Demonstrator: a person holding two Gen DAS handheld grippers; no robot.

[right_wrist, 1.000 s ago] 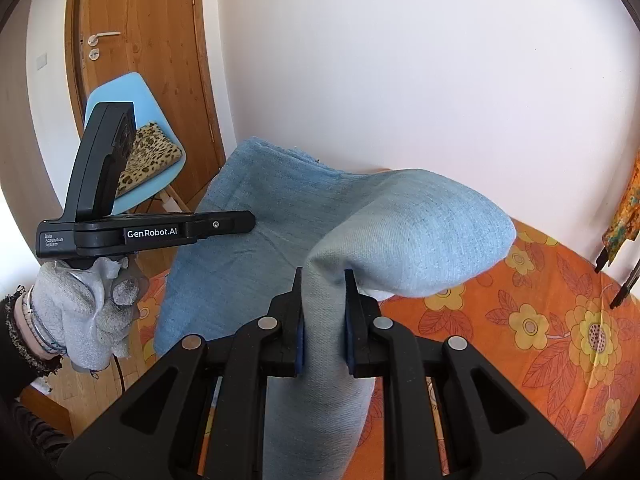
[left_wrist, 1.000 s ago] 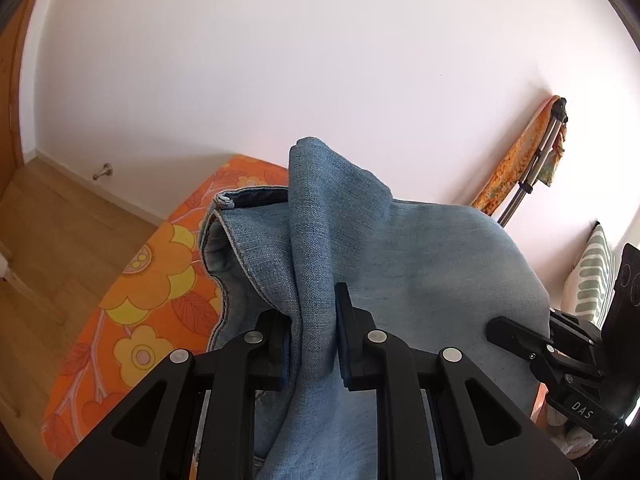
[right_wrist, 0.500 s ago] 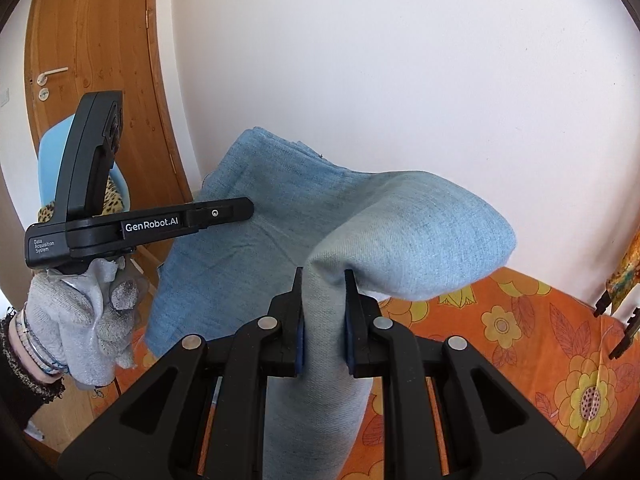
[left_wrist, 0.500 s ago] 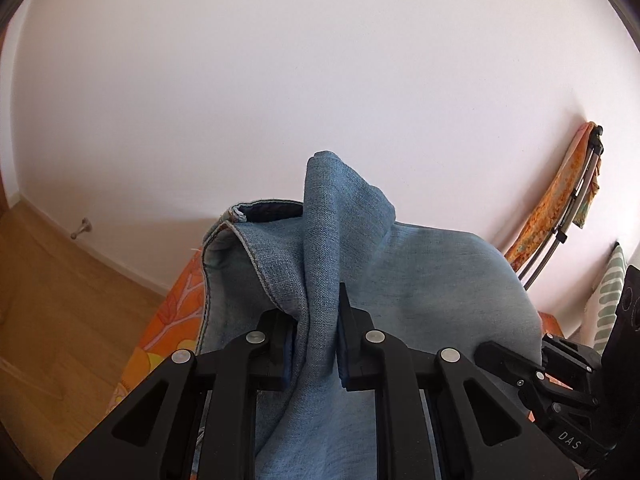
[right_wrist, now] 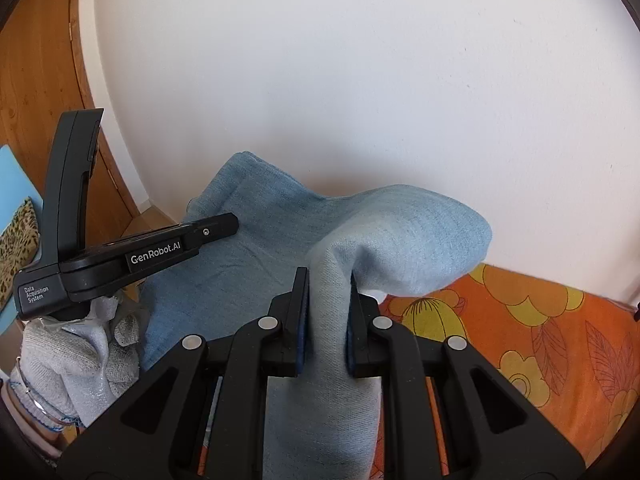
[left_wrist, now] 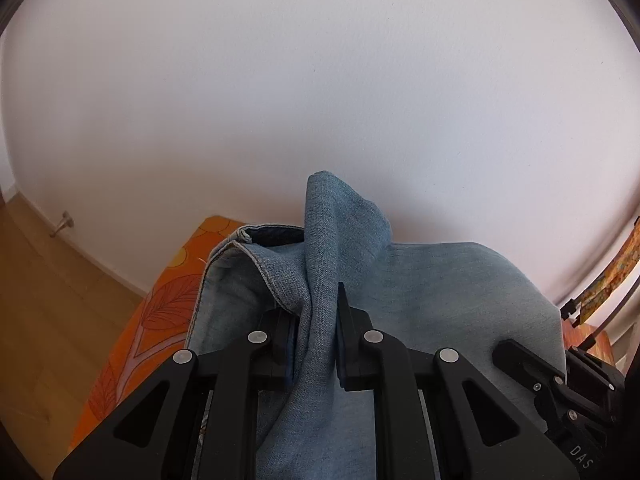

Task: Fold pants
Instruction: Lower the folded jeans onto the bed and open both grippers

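The pants are light blue denim (left_wrist: 440, 292), held up in the air between both grippers. My left gripper (left_wrist: 318, 320) is shut on a bunched fold of the denim near a stitched hem edge (left_wrist: 256, 240). My right gripper (right_wrist: 326, 300) is shut on another fold of the pants (right_wrist: 400, 240), which bulges over its fingers. The cloth spans between the two grippers. In the right wrist view the left gripper's body (right_wrist: 132, 256) shows at the left, held by a gloved hand (right_wrist: 68, 356). The lower part of the pants is hidden below both views.
An orange flowered bed cover (right_wrist: 540, 340) lies below, also at the lower left of the left wrist view (left_wrist: 152, 320). A white wall (left_wrist: 320, 100) is close ahead. A wooden door (right_wrist: 36, 100), a blue chair (right_wrist: 12, 184) and wooden floor (left_wrist: 48, 300) are at the left.
Both grippers have kept their hold and lifted the pants higher, tilting toward the wall. The bed and the door show less in both views.
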